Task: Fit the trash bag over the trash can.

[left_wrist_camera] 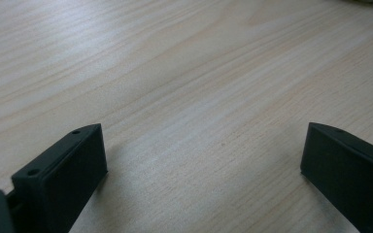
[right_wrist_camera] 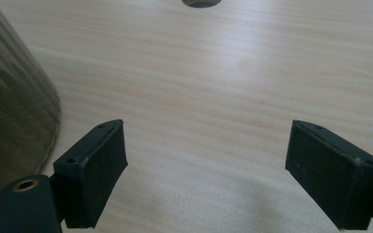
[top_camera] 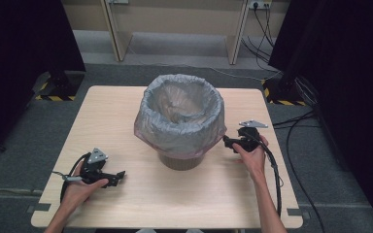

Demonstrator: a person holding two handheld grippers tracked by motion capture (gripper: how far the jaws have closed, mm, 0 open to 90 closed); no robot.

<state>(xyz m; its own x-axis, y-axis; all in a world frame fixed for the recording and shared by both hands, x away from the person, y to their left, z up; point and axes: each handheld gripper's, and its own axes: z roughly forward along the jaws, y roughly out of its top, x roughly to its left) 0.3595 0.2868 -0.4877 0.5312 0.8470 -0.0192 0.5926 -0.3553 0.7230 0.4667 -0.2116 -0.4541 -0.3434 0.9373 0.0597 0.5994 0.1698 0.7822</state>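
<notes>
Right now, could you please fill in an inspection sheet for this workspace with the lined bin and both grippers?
Surface: light wooden table, bare around the bin.
Job's things: bin at table centre, upright; grey bag lines it, folded over the rim.
Clutter: nothing seen.
Grippers: left gripper low at the near-left, jaws apart, holding nothing; right gripper beside the bin, jaws apart, holding nothing.
Cables: gripper cable trails along the right forearm; floor cables at right.
Surroundings: grey floor, dark curtains, wooden frame behind.
</notes>
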